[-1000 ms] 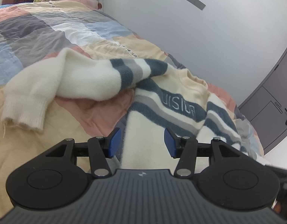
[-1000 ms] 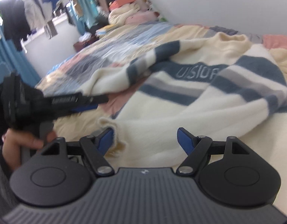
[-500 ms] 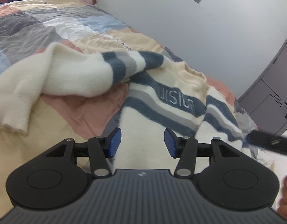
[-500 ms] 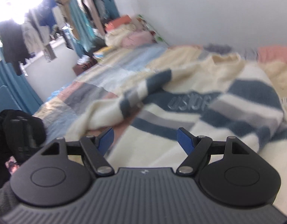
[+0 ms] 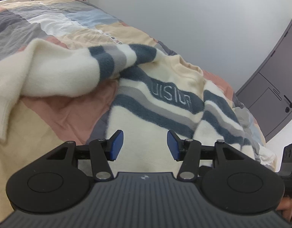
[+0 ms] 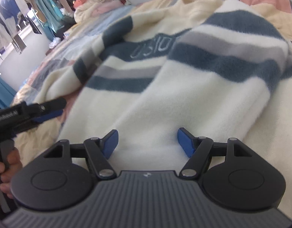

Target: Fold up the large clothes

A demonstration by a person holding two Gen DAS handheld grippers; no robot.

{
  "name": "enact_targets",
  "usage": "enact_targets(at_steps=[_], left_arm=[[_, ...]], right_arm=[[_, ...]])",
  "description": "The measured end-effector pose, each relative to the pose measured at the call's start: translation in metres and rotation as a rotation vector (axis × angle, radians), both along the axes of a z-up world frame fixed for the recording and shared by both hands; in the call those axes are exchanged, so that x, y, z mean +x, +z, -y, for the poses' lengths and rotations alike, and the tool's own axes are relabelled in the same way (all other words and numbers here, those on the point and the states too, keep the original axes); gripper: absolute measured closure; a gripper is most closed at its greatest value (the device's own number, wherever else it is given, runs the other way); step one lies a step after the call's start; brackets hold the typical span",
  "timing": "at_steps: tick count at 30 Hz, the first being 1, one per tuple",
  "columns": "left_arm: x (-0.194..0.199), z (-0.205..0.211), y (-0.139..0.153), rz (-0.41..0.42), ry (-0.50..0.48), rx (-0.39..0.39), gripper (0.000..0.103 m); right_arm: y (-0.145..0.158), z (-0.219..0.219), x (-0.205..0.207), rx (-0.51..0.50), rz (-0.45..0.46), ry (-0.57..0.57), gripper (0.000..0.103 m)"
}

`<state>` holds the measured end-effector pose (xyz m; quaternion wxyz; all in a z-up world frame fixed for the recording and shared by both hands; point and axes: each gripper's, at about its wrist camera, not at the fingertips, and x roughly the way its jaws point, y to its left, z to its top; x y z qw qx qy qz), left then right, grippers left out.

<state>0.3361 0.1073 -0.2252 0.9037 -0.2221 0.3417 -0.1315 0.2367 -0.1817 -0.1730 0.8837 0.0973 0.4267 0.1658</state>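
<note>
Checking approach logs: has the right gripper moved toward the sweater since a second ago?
Yes. The right gripper has dropped closer: the sweater now fills its view, hiding the wall behind the bed. Jaws are closing, nothing pinched yet.

The sweater [image 5: 164,102] carries pale letters stitched on its dark blue chest stripe; in the left wrist view they look like "UISIO" with one more letter that is not clear, and in the right wrist view [image 6: 155,46] only part of the word shows, blurred and cut by a fold. The left gripper [image 6: 49,112], seen from the side in the right wrist view, has a small white print on its black body, but it is too small and blurred to read. The small round emblem on each gripper's grey housing has no letters that I can read.
</note>
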Motion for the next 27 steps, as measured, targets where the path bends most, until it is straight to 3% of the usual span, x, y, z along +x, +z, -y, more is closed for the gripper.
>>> enact_targets(at_steps=[6,10,15,19,22,23,24,25,27], left_arm=[[-0.002,0.006,-0.002,0.002,-0.019,0.009,0.046],[-0.003,0.009,-0.002,0.002,-0.019,0.015,0.046],[-0.005,0.01,-0.002,0.003,-0.017,0.019,0.046],[-0.004,0.012,-0.002,0.006,-0.016,0.019,0.046],[-0.004,0.013,-0.003,0.002,-0.021,0.019,0.046],[-0.004,0.013,-0.004,-0.002,-0.027,0.017,0.046],[-0.004,0.015,-0.005,-0.006,-0.034,0.014,0.046],[-0.004,0.016,-0.006,-0.01,-0.04,0.016,0.046],[-0.006,0.018,-0.007,-0.01,-0.048,0.025,0.046]], right_arm=[[0.016,0.015,-0.017,0.031,0.06,-0.071,0.032],[0.022,0.036,-0.028,0.037,0.095,-0.195,0.032],[0.028,0.049,-0.03,-0.07,0.156,-0.324,0.031],[0.012,0.067,-0.018,0.042,0.056,-0.369,0.031],[-0.007,0.074,-0.009,0.195,-0.056,-0.355,0.03],[-0.014,0.074,-0.005,0.258,-0.094,-0.334,0.033],[-0.019,0.074,-0.004,0.304,-0.118,-0.314,0.044],[-0.02,0.072,-0.005,0.31,-0.123,-0.31,0.059],[-0.016,0.068,-0.006,0.272,-0.096,-0.3,0.078]])
